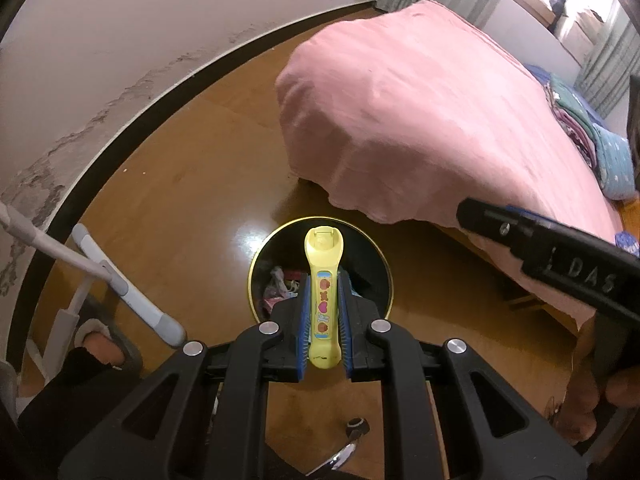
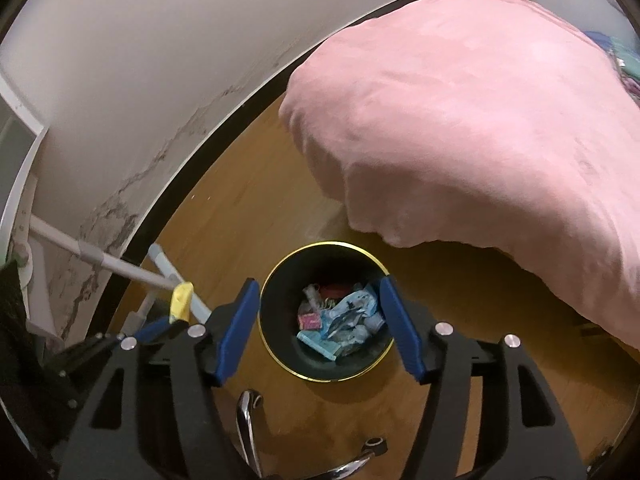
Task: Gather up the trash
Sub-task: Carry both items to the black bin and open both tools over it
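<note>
My left gripper (image 1: 323, 280) is shut on a yellow plastic stick (image 1: 323, 276) with colourful stickers, held above a black bin with a gold rim (image 1: 256, 264). The bin (image 2: 280, 276) holds several wrappers and scraps (image 2: 344, 320). My right gripper (image 2: 320, 312) is open and empty, its blue pads either side of the bin's mouth as seen from above. The yellow stick (image 2: 181, 300) and left gripper show at the left of the right wrist view. The right gripper's black body (image 1: 560, 256) shows at the right of the left wrist view.
A bed with a pink cover (image 1: 440, 112) stands right of the bin on the wooden floor (image 1: 200, 160). A white and grey mop handle (image 1: 128, 292) leans at the left by the peeling wall (image 1: 100, 60). A chair's chrome legs (image 2: 248, 420) are below.
</note>
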`<state>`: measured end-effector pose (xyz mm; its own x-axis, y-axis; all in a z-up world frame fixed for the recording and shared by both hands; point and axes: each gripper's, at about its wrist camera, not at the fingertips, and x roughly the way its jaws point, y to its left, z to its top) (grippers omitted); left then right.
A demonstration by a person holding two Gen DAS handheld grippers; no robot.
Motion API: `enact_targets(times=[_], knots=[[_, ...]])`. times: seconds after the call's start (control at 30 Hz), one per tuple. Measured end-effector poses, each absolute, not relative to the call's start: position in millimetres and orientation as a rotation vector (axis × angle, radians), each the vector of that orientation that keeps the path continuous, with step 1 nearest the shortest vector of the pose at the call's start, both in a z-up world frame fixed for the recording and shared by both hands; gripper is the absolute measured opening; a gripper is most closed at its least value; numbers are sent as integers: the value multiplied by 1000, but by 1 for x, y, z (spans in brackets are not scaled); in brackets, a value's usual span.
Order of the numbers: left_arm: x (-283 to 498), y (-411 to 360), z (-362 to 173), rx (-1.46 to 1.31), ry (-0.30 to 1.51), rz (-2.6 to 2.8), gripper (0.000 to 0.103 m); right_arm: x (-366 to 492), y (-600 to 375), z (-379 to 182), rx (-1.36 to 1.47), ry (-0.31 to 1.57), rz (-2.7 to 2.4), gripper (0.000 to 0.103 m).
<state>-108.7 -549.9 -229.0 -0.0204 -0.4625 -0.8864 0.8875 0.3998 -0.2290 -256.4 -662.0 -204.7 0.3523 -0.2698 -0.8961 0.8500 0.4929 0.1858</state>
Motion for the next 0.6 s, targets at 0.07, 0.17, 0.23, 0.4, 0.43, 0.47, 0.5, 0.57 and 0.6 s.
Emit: enact_targets(times=[0.07, 0.17, 0.23, 0.4, 0.43, 0.47, 0.5, 0.57, 0.6], knots=[[-113, -554, -230, 479, 1141, -1156, 12, -262, -664, -199, 737, 919, -840, 62], [-120, -562, -230, 482, 1152, -1181, 12, -270, -667, -192, 740, 890, -872, 62], [-124, -568, -229, 485, 1151, -1196, 13, -274, -669, -188, 740, 876, -889, 62], [-131, -575, -227, 496, 1153, -1216, 50, -282, -671, -178, 727, 845, -919, 62], [-132, -575, -226, 493, 1145, -1213, 56, -283, -671, -176, 722, 841, -922, 62], [-132, -574, -222, 491, 1128, -1211, 60, -282, -669, -174, 718, 839, -926, 62], [-133, -573, -221, 496, 1121, -1210, 61, -283, -669, -173, 712, 838, -929, 62], [-133, -569, -213, 508, 1106, -1212, 63, -282, -667, -171, 702, 837, -929, 62], [-132, -566, -209, 508, 1098, -1211, 66, -281, -666, -169, 694, 839, -926, 62]])
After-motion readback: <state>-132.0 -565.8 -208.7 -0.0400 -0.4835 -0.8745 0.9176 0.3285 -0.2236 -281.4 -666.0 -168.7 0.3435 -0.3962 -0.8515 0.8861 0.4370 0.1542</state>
